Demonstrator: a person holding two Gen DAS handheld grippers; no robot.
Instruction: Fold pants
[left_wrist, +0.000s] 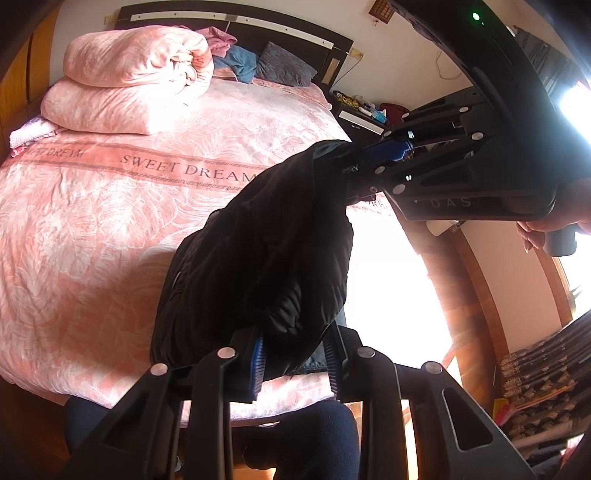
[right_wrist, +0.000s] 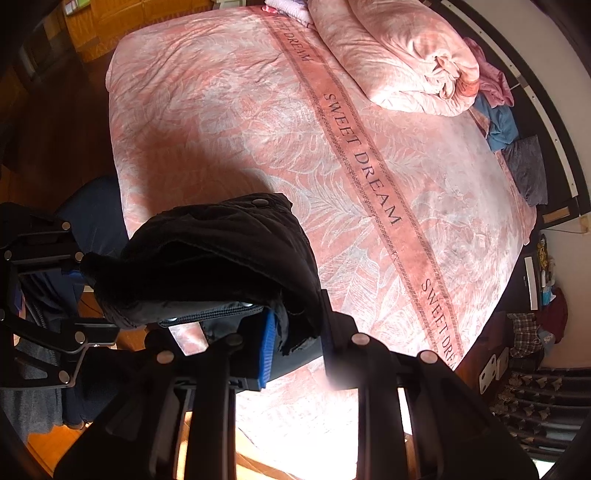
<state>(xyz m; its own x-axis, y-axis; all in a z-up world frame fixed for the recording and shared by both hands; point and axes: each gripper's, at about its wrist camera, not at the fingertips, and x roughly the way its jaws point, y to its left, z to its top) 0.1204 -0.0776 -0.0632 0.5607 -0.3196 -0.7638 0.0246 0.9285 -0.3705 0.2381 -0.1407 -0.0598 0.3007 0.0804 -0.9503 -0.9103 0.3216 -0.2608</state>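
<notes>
Both claws clamped on black pants (left_wrist: 258, 258): left gripper (left_wrist: 295, 363), right gripper (right_wrist: 299, 343); garment hangs bunched between them above pink bed (right_wrist: 221, 110), likely for laying flat.

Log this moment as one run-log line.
left gripper: shut on black pants | right gripper: shut on black pants | pants: held above pink bedspread

readable words on the bed and one claw
"sweet dream" repeats along the darker band (right_wrist: 373, 162) of the pink bedspread (left_wrist: 92, 229); letters "das" stand on the right claw (left_wrist: 369, 155) body.
</notes>
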